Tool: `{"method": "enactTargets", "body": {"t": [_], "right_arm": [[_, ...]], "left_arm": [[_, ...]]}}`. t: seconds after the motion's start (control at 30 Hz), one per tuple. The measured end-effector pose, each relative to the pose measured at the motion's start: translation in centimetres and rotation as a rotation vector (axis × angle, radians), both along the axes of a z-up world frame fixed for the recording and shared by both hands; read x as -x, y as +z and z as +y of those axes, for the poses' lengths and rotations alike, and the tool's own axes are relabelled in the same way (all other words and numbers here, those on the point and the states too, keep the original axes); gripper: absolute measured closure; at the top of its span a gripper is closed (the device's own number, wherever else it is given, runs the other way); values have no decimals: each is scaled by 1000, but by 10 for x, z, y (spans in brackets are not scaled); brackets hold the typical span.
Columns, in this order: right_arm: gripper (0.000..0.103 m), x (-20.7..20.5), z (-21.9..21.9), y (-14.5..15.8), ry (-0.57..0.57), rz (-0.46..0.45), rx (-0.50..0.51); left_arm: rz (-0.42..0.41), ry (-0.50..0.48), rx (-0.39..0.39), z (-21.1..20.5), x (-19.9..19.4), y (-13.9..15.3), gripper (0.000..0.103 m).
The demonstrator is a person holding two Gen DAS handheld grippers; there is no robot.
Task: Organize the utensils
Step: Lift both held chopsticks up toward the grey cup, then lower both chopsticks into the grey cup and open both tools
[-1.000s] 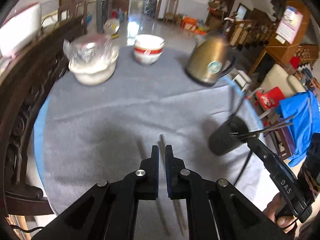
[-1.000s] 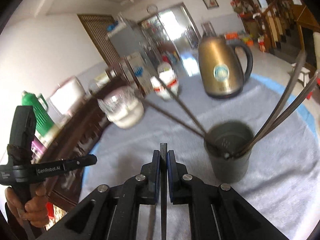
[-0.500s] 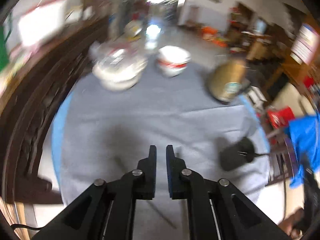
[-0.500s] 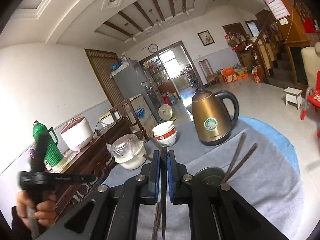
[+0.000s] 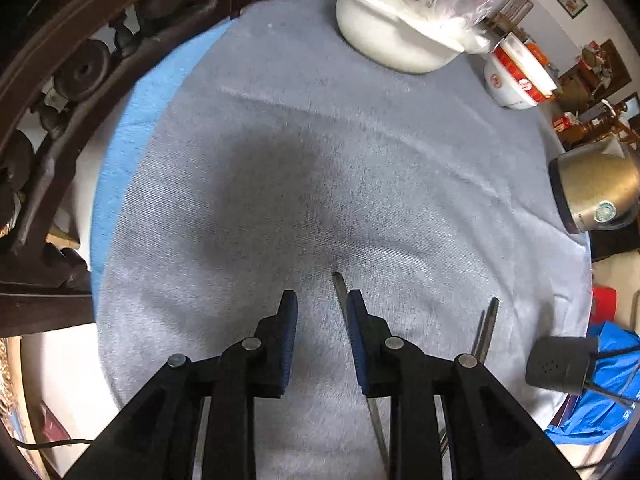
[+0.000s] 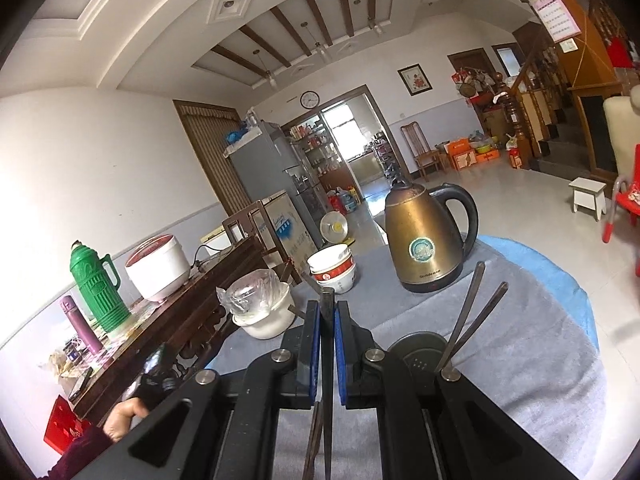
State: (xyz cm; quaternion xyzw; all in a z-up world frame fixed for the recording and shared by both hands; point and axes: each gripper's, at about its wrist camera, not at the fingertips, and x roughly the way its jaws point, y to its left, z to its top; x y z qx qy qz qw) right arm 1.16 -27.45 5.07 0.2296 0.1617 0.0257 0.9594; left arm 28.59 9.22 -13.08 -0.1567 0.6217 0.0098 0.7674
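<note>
My left gripper is open just above the grey tablecloth. A dark chopstick lies on the cloth beside its right finger. Two more chopsticks lie to the right. The dark holder cup stands at the table's right edge. My right gripper is shut on a dark chopstick and holds it lifted. In the right wrist view the holder cup sits just right of the gripper with two chopsticks leaning in it.
A white pot with a plastic cover, stacked red-and-white bowls and a brass kettle stand along the far side. A dark carved wooden frame borders the table on the left. The kettle also shows in the right wrist view.
My left gripper has opened, dropped low and swung down towards the cloth. My right gripper has lifted away from the holder cup, the chopstick still in it.
</note>
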Motion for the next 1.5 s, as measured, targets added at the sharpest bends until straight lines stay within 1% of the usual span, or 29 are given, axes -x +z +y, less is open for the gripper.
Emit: {"method": "enactTargets", "body": {"t": [0.1,0.17,0.3,0.33,0.37,0.43,0.57,0.63,0.77,0.87,0.93,0.97,1.0,1.07,1.1,1.2,1.23,1.3,1.37,1.4,1.5], "right_arm": [[95,-1,2,-1,1,4,-4],[95,-1,1,-1,6,6,-5],[95,-1,2,-2,2,8,4],[95,-1,2,-2,0,9,3],[95,-1,1,-2,-2,11,0],[95,-1,1,-3,-3,12,-4],[95,0,2,-2,-7,9,-1],[95,1,4,-1,-10,5,8],[95,8,2,8,-35,-27,31],[95,12,-3,18,-61,-61,44],[95,16,-7,27,-93,-91,62],[95,18,-9,30,-108,-104,69],[95,20,-11,34,-126,-118,77],[95,26,-17,41,-165,-151,87],[95,28,-21,45,-187,-168,91],[95,34,-31,55,-258,-214,100],[96,36,-35,58,-287,-229,105],[95,36,-42,63,-322,-254,99],[95,35,-48,67,-354,-272,88],[95,34,-52,69,-372,-284,84],[95,26,-55,74,-413,-301,97]], "left_arm": [[28,-7,-7,-8,-9,-9,77],[56,5,9,-11,-12,-19,77],[74,-4,11,-16,-16,-30,77],[70,-5,11,-17,-15,-31,78],[57,-13,2,-18,-15,-29,83],[59,-24,2,-19,-15,-29,93],[31,-49,12,-20,-11,-24,95],[2,-58,12,-21,-4,-13,95],[-89,-103,7,-26,22,26,96],[-184,-158,3,-40,45,71,97],[-270,-208,8,-54,61,108,97],[-299,-225,10,-58,67,120,97],[-353,-256,16,-65,81,142,97],[-424,-294,23,-75,100,169,97],[-476,-319,27,-81,114,190,97],[-577,-373,42,-97,140,231,97],[-599,-383,47,-96,139,242,97],[-659,-411,64,-102,153,267,97],[-702,-426,77,-115,161,281,97],[-736,-436,89,-121,166,294,97],[-792,-459,107,-139,174,318,97]]}}
